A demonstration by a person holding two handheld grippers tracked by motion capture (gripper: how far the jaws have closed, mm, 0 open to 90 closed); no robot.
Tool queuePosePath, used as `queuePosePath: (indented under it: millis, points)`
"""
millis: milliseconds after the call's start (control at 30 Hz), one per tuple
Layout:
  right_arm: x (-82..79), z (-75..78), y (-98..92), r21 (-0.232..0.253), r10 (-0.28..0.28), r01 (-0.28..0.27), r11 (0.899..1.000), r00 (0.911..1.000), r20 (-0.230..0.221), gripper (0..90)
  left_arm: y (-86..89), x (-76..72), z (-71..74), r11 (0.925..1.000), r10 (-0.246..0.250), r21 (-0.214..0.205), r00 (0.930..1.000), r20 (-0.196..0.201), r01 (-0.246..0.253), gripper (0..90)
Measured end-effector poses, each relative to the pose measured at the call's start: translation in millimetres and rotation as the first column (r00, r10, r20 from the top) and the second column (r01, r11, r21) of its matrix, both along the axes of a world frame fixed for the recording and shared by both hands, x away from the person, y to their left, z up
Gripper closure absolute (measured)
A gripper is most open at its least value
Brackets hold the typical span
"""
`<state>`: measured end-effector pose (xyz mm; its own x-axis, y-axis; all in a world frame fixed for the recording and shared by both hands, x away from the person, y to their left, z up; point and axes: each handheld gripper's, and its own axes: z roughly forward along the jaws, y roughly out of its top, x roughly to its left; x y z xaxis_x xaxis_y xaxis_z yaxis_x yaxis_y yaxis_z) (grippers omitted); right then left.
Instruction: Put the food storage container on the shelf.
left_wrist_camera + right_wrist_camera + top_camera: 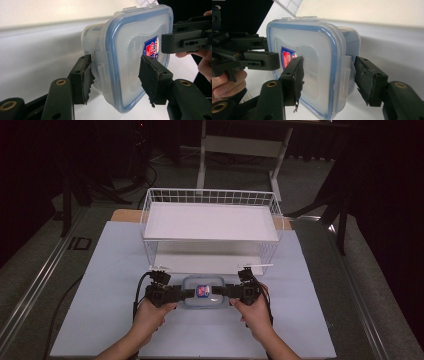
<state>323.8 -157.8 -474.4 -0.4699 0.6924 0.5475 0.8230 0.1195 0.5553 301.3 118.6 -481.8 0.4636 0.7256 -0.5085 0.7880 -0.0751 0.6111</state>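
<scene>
A clear lidded container (pixel 203 292) with a blue seal sits near the front edge of the white surface (pixel 100 270), about midway between its left and right edges, just in front of the white wire rack (pixel 210 222). The left gripper (pixel 186 293) takes it from one short end and the right gripper (pixel 218 291) from the other. In the left gripper view the jaws straddle that end's latch (pixel 101 68), one over the lid and one under the base, close but seemingly not yet clamped; the right gripper view shows its jaws likewise apart around the opposite latch (pixel 345 75). To lift cleanly, both should probably squeeze evenly and rise together, keeping the lid level. The rack's lower shelf (pixel 207 260) lies just behind, so room toward the back edge is tight; both side edges are well apart.
</scene>
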Motion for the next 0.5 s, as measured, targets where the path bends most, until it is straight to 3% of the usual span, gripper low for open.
queuePosePath:
  millis: [500]
  points:
    - [32.3,-8.8,-0.3,0.043,-0.040,0.038,0.998,0.9982,0.044,42.2,1.6,33.6,-4.2,0.9999,0.011,-0.004,0.9978,0.065,-0.010,46.0]
